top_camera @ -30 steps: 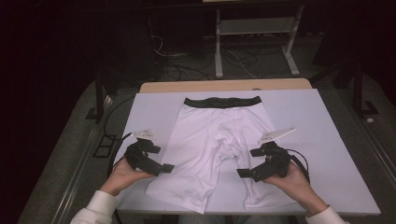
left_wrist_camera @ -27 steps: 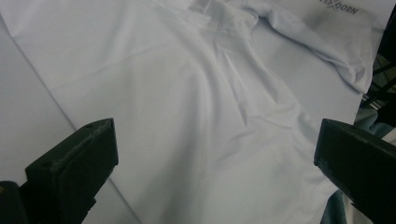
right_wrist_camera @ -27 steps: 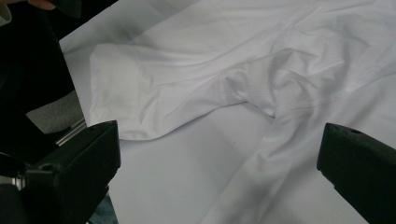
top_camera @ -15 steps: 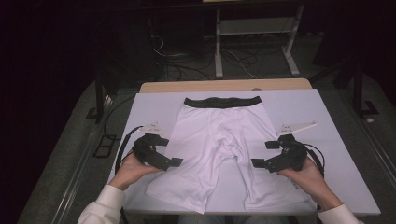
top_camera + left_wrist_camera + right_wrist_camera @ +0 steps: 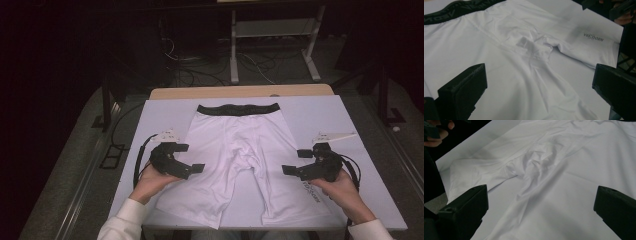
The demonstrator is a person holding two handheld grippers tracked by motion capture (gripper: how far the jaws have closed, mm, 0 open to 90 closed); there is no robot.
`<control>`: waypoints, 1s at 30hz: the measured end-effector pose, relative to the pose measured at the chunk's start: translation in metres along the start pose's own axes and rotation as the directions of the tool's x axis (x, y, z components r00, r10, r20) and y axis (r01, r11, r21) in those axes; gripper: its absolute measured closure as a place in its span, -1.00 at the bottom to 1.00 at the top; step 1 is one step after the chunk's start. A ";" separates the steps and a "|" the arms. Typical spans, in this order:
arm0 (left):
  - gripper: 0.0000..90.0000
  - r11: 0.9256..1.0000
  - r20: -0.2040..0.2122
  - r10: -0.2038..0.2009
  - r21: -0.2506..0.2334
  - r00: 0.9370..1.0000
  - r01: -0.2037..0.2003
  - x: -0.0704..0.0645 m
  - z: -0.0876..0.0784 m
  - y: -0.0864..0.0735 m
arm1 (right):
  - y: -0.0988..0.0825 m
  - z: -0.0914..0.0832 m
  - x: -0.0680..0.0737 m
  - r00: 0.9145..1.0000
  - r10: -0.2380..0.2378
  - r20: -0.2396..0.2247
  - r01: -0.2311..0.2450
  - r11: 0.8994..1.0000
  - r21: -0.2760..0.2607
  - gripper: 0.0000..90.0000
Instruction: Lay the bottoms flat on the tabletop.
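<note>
You are holding your left gripper [image 5: 189, 157] just beside the outer edge of the white shorts [image 5: 239, 155], at the level of their left leg, and its jaws are standing wide apart with nothing between them. In the left gripper view those jaws are framing the crotch seam [image 5: 534, 51] of the shorts, which is lying ahead of the gripper and a little above it in the picture, wrinkled into a small bunch. Beyond the seam, farther from this gripper, the far leg is showing a grey printed logo [image 5: 593, 37], and the black waistband [image 5: 456, 11] is lying off to the upper left.

You are holding your right gripper [image 5: 297, 162] at the opposite side of the shorts, just beside the outer edge of the other leg, and its jaws are also spread wide, gripping nothing. In the right gripper view the same wrinkled crotch seam [image 5: 534, 162] is lying straight ahead between the jaws, with the far leg stretching away to the left.

The shorts are lying flat and spread on the white table cover [image 5: 165, 112], between your two grippers, waistband away from you and both legs pointing toward you. Neither gripper is touching the cloth as far as the high view shows.
</note>
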State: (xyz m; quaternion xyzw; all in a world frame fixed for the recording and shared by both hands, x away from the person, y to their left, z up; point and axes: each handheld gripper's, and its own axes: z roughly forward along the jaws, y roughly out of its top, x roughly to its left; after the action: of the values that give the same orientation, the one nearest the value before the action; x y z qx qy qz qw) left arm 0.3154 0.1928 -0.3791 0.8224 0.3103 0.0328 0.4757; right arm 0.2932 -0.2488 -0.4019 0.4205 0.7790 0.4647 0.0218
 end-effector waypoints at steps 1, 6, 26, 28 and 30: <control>-1.00 1.000 -0.003 -0.008 -0.018 1.000 0.008 0.000 0.001 -0.002 | -0.002 -0.001 -0.002 1.000 0.005 0.004 -0.005 1.000 -0.007 -1.00; -1.00 0.994 -0.030 -0.012 -0.107 0.999 0.009 -0.003 0.004 -0.015 | -0.010 -0.005 -0.007 0.999 0.023 0.028 -0.022 0.999 -0.036 -1.00; -1.00 0.982 -0.099 -0.022 -0.190 0.995 0.003 0.004 -0.015 -0.067 | -0.050 -0.019 -0.007 0.997 -0.044 0.063 0.051 0.992 -0.117 -1.00; -1.00 0.982 -0.102 -0.024 -0.187 0.995 0.004 0.005 -0.017 -0.071 | -0.054 -0.019 -0.006 0.996 -0.053 0.074 0.061 0.991 -0.116 -1.00; -1.00 0.982 -0.102 -0.022 -0.187 0.995 0.002 0.007 -0.018 -0.073 | -0.056 -0.018 -0.005 0.994 -0.068 0.086 0.077 0.991 -0.105 -1.00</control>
State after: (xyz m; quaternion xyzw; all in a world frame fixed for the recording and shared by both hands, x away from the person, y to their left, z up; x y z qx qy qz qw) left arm 0.2792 0.2363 -0.4295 0.7695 0.3350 0.1015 0.5342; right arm 0.2537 -0.2771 -0.4351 0.4087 0.7659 0.4874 0.0938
